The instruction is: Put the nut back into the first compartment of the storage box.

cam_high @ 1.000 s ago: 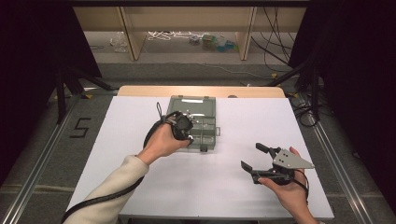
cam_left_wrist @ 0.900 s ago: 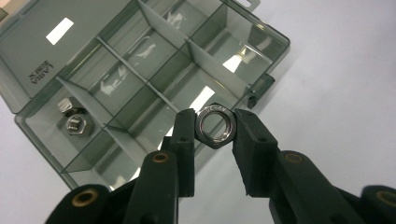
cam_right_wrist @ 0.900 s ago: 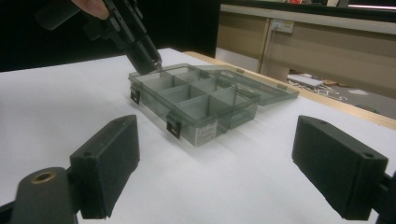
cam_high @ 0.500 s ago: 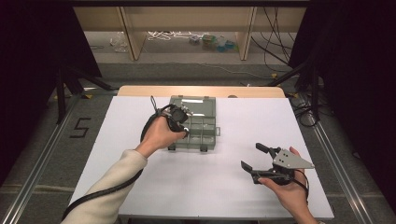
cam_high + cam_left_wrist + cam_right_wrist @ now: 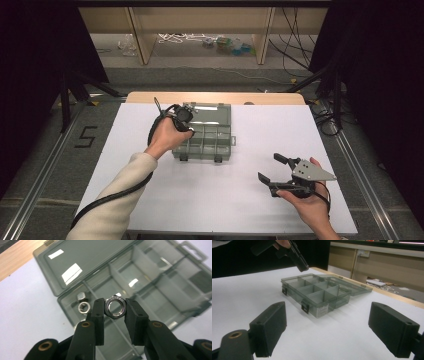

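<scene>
A grey see-through compartment box (image 5: 212,145) lies on the white table with its lid (image 5: 209,111) flat open at the back. My left gripper (image 5: 186,118) hangs over the box's back left corner. In the left gripper view the left gripper (image 5: 115,303) is shut on a shiny hex nut (image 5: 108,310), held just above the corner compartment. Two more nuts (image 5: 84,307) lie in that compartment. My right gripper (image 5: 269,167) rests near the table's front right, open wide, and the right gripper (image 5: 332,323) points at the box (image 5: 317,293) with nothing between its jaws.
The box's other compartments (image 5: 155,287) look bare. The table's wooden back edge (image 5: 215,97) runs behind the lid. A sleeve and black cable (image 5: 107,200) trail off the front left. Shelving with cables (image 5: 200,40) stands beyond the table.
My left hand has carried the nut left and back across the box, from its middle to the back left corner. The right hand has stayed where it was.
</scene>
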Motion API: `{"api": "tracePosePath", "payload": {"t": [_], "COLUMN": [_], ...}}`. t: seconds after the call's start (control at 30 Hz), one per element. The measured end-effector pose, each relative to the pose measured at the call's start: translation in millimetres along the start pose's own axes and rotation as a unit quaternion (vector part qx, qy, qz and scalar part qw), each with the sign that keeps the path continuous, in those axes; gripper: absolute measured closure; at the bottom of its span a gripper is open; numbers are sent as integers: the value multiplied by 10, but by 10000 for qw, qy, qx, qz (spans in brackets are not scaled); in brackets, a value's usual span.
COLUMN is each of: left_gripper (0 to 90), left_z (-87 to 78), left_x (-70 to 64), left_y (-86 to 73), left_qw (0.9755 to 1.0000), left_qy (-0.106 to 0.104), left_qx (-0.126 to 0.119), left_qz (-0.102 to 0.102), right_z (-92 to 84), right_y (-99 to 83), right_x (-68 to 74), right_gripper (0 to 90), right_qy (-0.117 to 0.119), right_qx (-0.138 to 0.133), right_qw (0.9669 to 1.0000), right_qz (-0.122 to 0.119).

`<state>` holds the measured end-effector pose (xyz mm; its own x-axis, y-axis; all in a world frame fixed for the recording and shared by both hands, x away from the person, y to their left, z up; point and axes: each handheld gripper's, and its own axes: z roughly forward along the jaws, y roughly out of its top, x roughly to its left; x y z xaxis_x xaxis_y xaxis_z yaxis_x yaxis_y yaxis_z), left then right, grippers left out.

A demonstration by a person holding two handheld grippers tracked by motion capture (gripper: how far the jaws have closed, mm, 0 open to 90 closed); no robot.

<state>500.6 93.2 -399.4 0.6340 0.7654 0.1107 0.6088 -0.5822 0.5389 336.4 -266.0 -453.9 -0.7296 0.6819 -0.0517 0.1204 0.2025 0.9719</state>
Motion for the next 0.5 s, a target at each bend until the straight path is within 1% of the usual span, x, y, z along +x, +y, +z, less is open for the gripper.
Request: {"api": "tracePosePath", "payload": {"t": [0.03, 0.07, 0.13, 0.17, 0.2, 0.23, 0.27, 0.4, 0.5], "left_gripper": [703, 703, 702, 703, 703, 703, 703, 703, 702], "left_z": [14, 36, 68, 83, 98, 109, 124, 178, 221], "left_x": [25, 43, 85, 100, 118, 137, 148, 177, 202], "left_y": [-4, -10, -19, -23, -24, -25, -24, -23, -28], "left_qw": [10000, 10000, 9999, 9998, 9997, 9997, 9996, 9993, 9992], "left_qy": [21, 35, 59, 66, 85, 93, 119, 145, 158], "left_qx": [34, 26, 50, 55, 46, 66, 76, 89, 136], "left_qz": [-9, -57, -116, -178, -212, -205, -236, -321, -339], "right_z": [0, -9, -1, -10, 7, -1, 1, 3, -6], "right_y": [1, 5, 0, 4, -5, -1, -1, -1, -1], "right_x": [2, 2, 3, -1, 4, 0, -1, 0, -5], "right_gripper": [158, 158, 159, 158, 159, 158, 158, 159, 159], "right_qy": [0, -3, -28, -10, -56, 1, 35, 44, 34], "right_qx": [-1, 58, -24, 57, -67, 9, 20, 14, 42], "right_qw": [10000, 10000, 10000, 10000, 10000, 10000, 10000, 10000, 10000], "right_qz": [4, -11, 22, 2, 19, 15, 25, 21, 17]}}
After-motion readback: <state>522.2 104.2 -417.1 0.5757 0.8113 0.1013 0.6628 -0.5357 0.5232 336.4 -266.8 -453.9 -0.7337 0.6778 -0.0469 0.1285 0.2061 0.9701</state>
